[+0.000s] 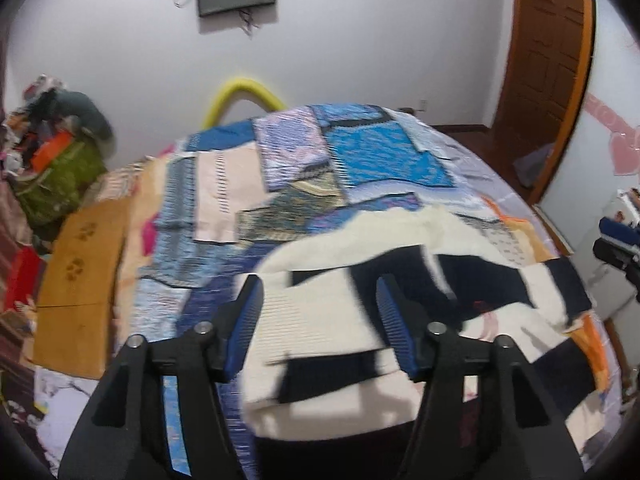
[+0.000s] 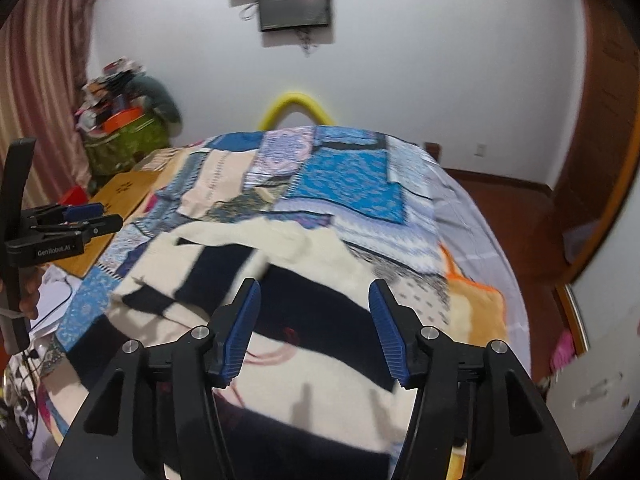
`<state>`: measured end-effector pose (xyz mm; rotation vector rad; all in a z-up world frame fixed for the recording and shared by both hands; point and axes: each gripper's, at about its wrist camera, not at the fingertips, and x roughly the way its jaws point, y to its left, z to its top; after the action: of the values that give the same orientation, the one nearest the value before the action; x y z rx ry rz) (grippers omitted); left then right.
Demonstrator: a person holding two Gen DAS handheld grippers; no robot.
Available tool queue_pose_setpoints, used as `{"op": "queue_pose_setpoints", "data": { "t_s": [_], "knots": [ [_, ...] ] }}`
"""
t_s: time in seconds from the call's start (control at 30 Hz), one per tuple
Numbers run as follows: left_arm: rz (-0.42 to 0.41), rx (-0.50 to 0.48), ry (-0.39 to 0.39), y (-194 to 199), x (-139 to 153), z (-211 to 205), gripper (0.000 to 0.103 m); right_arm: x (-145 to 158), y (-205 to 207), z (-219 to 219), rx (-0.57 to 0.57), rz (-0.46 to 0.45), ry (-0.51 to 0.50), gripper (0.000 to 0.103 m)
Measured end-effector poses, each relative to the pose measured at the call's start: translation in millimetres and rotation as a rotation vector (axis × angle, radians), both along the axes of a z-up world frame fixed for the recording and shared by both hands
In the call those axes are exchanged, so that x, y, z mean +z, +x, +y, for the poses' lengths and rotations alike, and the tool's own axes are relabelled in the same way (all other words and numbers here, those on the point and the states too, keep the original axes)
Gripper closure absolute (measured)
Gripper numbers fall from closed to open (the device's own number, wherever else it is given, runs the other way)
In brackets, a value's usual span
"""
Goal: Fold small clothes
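Note:
A cream garment with wide navy stripes (image 1: 320,312) lies spread on the patchwork bedspread (image 1: 360,160) and also shows in the right wrist view (image 2: 304,300). My left gripper (image 1: 320,292) is open and empty, hovering over the garment's left part. My right gripper (image 2: 314,296) is open and empty, hovering over the garment's right part. The left gripper shows at the left edge of the right wrist view (image 2: 80,220); the right gripper shows at the right edge of the left wrist view (image 1: 618,244). Both views are motion-blurred.
A yellow-brown wooden board (image 1: 80,280) lies left of the bed. A pile of clothes and bags (image 1: 52,152) stands at the far left. A brown door (image 1: 548,60) is at the right. A yellow foam arc (image 2: 296,108) sits behind the bed.

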<state>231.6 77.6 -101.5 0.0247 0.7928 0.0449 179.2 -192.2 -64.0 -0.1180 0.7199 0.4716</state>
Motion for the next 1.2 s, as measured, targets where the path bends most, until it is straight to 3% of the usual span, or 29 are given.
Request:
{"op": "queue_pose_setpoints", "data": {
  "t_s": [0.17,0.4,0.7,1.0,1.13,1.2],
  "knots": [
    [0.005,0.06,0.033,-15.0,-6.1,35.0,0.032,-2.9,9.5,45.2,0.085,0.018,-0.022,0.045],
    [0.04,0.128,0.0,-27.3,-26.1,74.7,0.027,-20.6,17.9,109.4,0.194,0.079,-0.072,0.039],
    [0.117,0.188,-0.041,-35.5,-62.6,114.3,0.026,-64.2,18.4,196.1,0.363,0.157,-0.225,0.039],
    [0.193,0.191,-0.048,-35.6,-97.3,134.1,0.026,-110.1,21.2,248.7,0.468,0.236,-0.331,0.039],
    [0.222,0.187,-0.068,-31.0,-108.6,138.5,0.026,-121.1,22.8,255.0,0.492,0.252,-0.343,0.043],
    [0.231,0.187,-0.077,-28.6,-112.3,138.6,0.026,-125.4,23.3,257.2,0.49,0.243,-0.356,0.052]
  ]
}}
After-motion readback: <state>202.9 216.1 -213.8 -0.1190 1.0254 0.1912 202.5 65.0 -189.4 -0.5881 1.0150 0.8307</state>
